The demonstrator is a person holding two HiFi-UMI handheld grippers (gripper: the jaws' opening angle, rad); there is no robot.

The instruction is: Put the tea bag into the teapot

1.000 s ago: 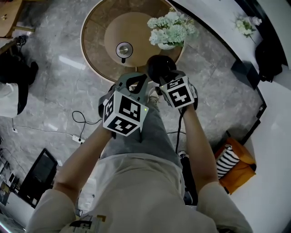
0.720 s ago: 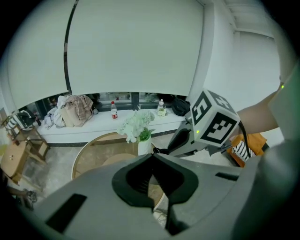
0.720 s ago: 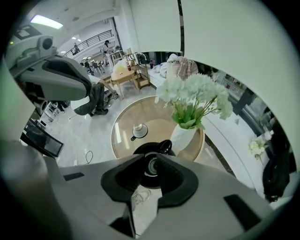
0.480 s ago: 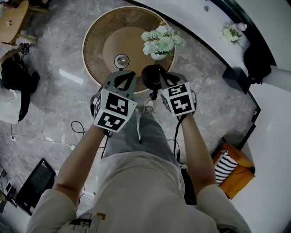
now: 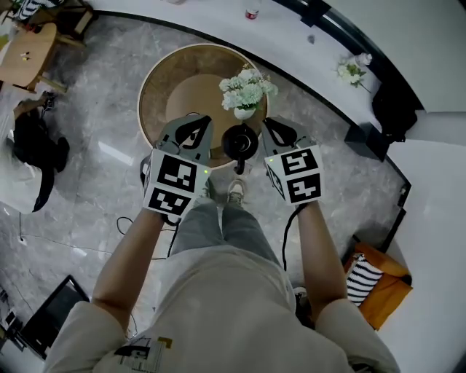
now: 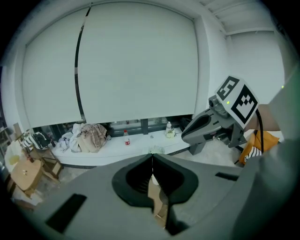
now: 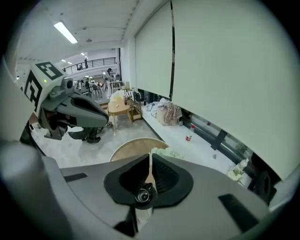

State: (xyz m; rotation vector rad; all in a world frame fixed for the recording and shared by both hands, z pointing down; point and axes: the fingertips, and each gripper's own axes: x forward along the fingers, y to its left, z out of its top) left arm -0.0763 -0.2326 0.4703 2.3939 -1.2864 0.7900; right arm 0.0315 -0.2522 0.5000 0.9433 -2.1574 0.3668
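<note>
A black teapot (image 5: 240,140) stands at the near edge of the round wooden table (image 5: 167,87), its handle pointing toward me. My left gripper (image 5: 195,125) hovers just left of it and my right gripper (image 5: 275,127) just right of it, both above the table edge. In the left gripper view the jaws (image 6: 152,159) meet at the tips with only table wood behind them. In the right gripper view the jaws (image 7: 150,154) are shut, and the teapot's lid (image 7: 142,194) shows below them. I cannot make out any tea bag.
A white vase of pale flowers (image 5: 246,91) stands on the table behind the teapot. A curved white window ledge (image 5: 218,29) carries a bottle (image 5: 252,12). A black bag (image 5: 33,149), cables, a wooden chair (image 5: 29,55) and an orange bag (image 5: 378,280) are around the floor.
The head view has risen and takes in more of the room. Both grippers have spread apart, leaving the teapot in the gap between them. The small silver round thing on the table is now hidden.
</note>
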